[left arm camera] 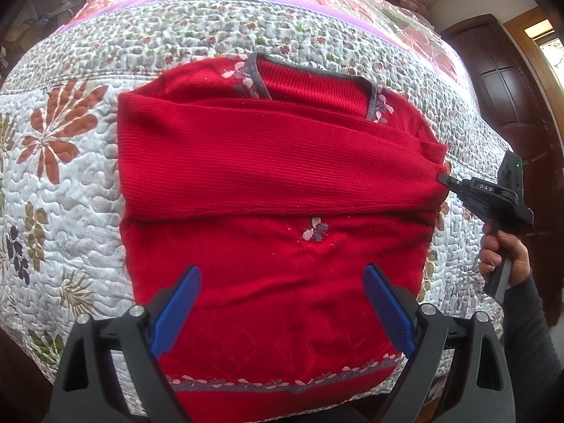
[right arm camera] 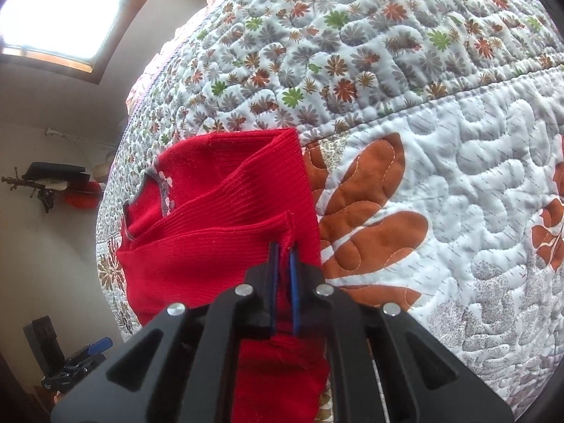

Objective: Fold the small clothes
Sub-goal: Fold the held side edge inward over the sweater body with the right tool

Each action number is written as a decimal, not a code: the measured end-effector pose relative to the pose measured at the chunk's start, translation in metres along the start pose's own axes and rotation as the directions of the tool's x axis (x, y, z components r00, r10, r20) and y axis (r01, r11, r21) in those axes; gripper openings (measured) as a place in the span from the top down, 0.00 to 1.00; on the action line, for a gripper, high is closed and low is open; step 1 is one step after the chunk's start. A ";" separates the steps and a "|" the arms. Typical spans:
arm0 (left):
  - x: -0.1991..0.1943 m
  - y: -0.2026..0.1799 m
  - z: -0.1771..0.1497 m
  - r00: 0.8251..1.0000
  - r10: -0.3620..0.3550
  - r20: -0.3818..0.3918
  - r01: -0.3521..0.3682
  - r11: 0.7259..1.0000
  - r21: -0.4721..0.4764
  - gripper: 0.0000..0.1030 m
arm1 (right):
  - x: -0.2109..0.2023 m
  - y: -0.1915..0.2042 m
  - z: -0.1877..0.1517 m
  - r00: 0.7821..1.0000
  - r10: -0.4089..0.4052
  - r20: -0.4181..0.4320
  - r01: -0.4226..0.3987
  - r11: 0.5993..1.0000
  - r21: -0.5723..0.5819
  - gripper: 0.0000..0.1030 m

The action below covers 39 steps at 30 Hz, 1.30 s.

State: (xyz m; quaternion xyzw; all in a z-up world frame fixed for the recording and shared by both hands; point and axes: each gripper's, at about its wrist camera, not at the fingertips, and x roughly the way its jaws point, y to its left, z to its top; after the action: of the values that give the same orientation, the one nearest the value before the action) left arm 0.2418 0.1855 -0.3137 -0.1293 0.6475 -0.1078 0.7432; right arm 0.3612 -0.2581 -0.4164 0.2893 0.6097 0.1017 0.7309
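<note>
1 red sweater (left arm camera: 275,183) lies under the wide-open left gripper (left arm camera: 282,306); right gripper (right arm camera: 283,246) pinches its sleeve.

The red sweater (left arm camera: 275,176) hem's bottom edge hides behind the left gripper (left arm camera: 282,310).

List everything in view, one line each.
sweater: one, red with grey floral trim, flat on the quilt, a sleeve folded across its chest
quilt: one, white with rust, green and grey flowers, covering the bed
door: one, dark brown, far right
window: one, bright, upper left of the right wrist view
left gripper: black with blue pads, open above the sweater's hem
right gripper: black, shut on the sleeve cuff
hand: one, holding the right gripper's handle
</note>
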 end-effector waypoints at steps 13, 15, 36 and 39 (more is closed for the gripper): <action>0.027 0.095 -0.023 0.984 -0.146 0.098 0.163 0.965 -0.204 0.10 | 0.010 -0.001 -0.036 0.999 -0.010 -0.041 0.011 1.000 0.013 0.86; 0.028 0.112 -0.038 0.988 -0.131 0.084 0.147 0.964 -0.222 0.10 | -0.005 -0.002 -0.043 1.000 -0.008 -0.004 0.008 0.999 0.037 0.61; 0.076 0.212 -0.265 0.896 -0.430 -0.114 0.347 0.836 -0.425 0.10 | -0.025 -0.057 -0.351 0.920 -0.022 -0.390 0.020 1.000 -0.009 0.38; 0.082 0.209 -0.269 0.875 -0.476 -0.092 0.387 0.800 -0.458 0.10 | -0.017 -0.054 -0.352 0.925 -0.025 -0.378 0.013 0.999 -0.036 0.38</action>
State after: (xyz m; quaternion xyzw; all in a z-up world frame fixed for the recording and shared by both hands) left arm -0.0147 0.3417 -0.4939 -0.4211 0.6803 -0.1436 0.5824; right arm 0.0112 -0.2053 -0.4629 0.2465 0.7402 0.1584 0.6052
